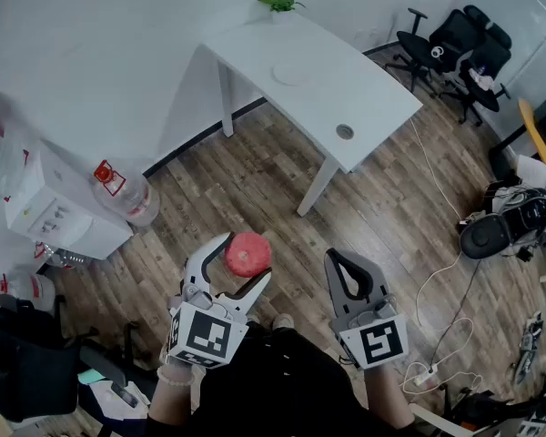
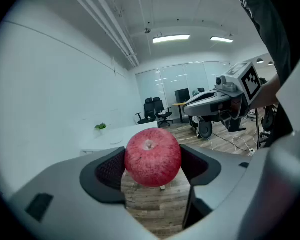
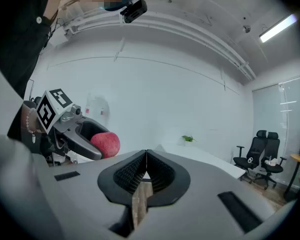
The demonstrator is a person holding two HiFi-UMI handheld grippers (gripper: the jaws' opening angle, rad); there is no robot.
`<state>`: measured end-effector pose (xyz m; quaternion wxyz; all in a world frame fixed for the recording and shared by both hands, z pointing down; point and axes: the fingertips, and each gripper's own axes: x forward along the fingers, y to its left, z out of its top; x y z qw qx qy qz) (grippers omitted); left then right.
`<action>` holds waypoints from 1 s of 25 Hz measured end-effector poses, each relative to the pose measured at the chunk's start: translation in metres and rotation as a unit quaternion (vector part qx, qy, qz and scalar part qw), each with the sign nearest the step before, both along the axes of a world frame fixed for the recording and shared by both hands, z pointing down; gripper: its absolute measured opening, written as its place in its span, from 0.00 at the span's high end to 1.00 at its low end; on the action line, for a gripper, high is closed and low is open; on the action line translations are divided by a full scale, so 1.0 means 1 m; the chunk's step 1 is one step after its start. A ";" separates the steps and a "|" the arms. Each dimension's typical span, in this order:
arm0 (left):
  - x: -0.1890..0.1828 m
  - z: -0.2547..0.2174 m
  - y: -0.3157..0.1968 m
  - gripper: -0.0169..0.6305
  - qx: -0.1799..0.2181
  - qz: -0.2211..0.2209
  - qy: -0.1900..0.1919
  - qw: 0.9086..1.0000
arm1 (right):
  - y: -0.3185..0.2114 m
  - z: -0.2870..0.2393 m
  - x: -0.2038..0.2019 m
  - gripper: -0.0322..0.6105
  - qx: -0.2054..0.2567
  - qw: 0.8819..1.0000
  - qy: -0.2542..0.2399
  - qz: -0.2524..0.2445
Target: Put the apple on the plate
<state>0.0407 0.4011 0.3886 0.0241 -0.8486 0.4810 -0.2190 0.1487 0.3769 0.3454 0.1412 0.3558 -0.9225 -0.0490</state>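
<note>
A red apple (image 1: 247, 255) sits between the jaws of my left gripper (image 1: 239, 260), which is shut on it and held in the air above the wooden floor. In the left gripper view the apple (image 2: 152, 157) fills the gap, both pads pressed to its sides. It shows again in the right gripper view as the apple (image 3: 105, 144) off to the left. My right gripper (image 1: 348, 266) hangs beside the left one, jaws shut with nothing between them (image 3: 146, 170). A white plate (image 1: 288, 73) lies on the white table (image 1: 364, 98) far ahead.
A small green plant (image 1: 279, 3) stands at the table's far end and a round hole (image 1: 345, 132) marks its near end. Water bottles and a dispenser (image 1: 59, 212) stand left by the wall. Office chairs (image 1: 455, 48), cables and a dark round device (image 1: 491, 235) lie right.
</note>
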 end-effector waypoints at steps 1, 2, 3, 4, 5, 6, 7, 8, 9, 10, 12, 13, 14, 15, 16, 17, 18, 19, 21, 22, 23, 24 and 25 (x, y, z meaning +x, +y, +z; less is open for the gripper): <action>-0.001 0.001 0.001 0.43 0.000 0.001 -0.002 1.000 | 0.000 0.000 -0.001 0.89 0.001 1.000 -0.001 0.000; -0.001 0.002 0.001 0.43 0.000 0.002 -0.003 1.000 | 0.001 0.000 -0.003 0.89 0.001 1.000 -0.002 -0.001; -0.002 0.002 0.002 0.43 0.000 0.002 -0.004 1.000 | 0.001 0.001 -0.004 0.89 0.001 1.000 -0.002 -0.001; -0.003 0.002 0.002 0.43 0.000 0.003 -0.004 1.000 | 0.001 0.001 -0.006 0.89 0.000 1.000 -0.002 0.000; -0.004 0.003 0.003 0.43 0.000 0.003 -0.004 1.000 | 0.002 0.001 -0.007 0.89 0.000 1.000 -0.001 0.000; -0.005 0.003 0.003 0.43 -0.001 0.003 -0.004 1.000 | 0.002 0.001 -0.008 0.89 0.000 1.000 0.000 0.000; -0.005 0.003 0.003 0.43 -0.001 0.003 -0.003 1.000 | 0.003 0.001 -0.008 0.89 -0.001 1.000 0.001 0.000; -0.006 0.002 0.004 0.43 -0.001 0.003 -0.003 1.000 | 0.003 0.001 -0.009 0.89 -0.001 1.000 0.002 -0.001; -0.006 0.001 0.004 0.43 0.000 0.004 -0.002 1.000 | 0.004 0.000 -0.009 0.89 -0.001 1.000 0.002 0.000; -0.006 0.001 0.004 0.43 0.000 0.004 -0.002 1.000 | 0.004 0.000 -0.009 0.89 -0.002 1.000 -0.001 0.001; -0.007 0.000 0.005 0.43 0.000 0.004 -0.002 1.000 | 0.004 -0.003 -0.008 0.89 -0.003 1.000 -0.014 0.006; -0.009 0.001 0.006 0.43 0.001 0.004 -0.002 1.000 | 0.004 -0.004 -0.008 0.89 -0.002 1.000 -0.024 0.010; -0.010 0.001 0.007 0.43 0.001 0.004 -0.001 1.000 | 0.003 -0.005 -0.008 0.89 0.001 0.999 -0.033 0.013; -0.011 0.000 0.007 0.43 0.002 0.003 -0.001 1.000 | 0.003 -0.006 -0.008 0.89 0.003 0.999 -0.037 0.016; -0.013 0.000 0.008 0.43 0.002 0.002 0.000 1.000 | 0.003 -0.006 -0.008 0.89 0.004 0.999 -0.037 0.016; -0.015 0.000 0.008 0.43 0.002 0.001 0.002 1.000 | 0.003 -0.006 -0.009 0.89 0.004 0.999 -0.035 0.016; -0.017 0.000 0.009 0.43 0.002 0.000 0.003 1.000 | 0.004 -0.005 -0.011 0.89 0.003 0.999 -0.031 0.015; -0.020 0.001 0.009 0.43 0.002 -0.001 0.005 1.000 | 0.006 -0.004 -0.014 0.89 0.001 1.000 -0.026 0.013; -0.026 0.001 0.011 0.43 0.002 -0.002 0.007 1.000 | 0.009 -0.002 -0.021 0.89 -0.003 1.000 -0.017 0.010; -0.029 0.001 0.011 0.43 0.002 -0.002 0.007 1.000 | 0.010 -0.002 -0.023 0.89 -0.004 1.000 -0.015 0.011; -0.032 0.001 0.012 0.43 0.003 -0.002 0.008 1.000 | 0.011 -0.003 -0.025 0.89 -0.004 1.000 -0.013 0.014; -0.034 0.001 0.012 0.43 0.005 -0.001 0.009 1.000 | 0.011 -0.003 -0.026 0.89 -0.005 1.000 -0.012 0.021; -0.036 0.001 0.013 0.43 0.006 0.000 0.009 1.000 | 0.012 -0.003 -0.026 0.89 -0.006 1.000 -0.010 0.028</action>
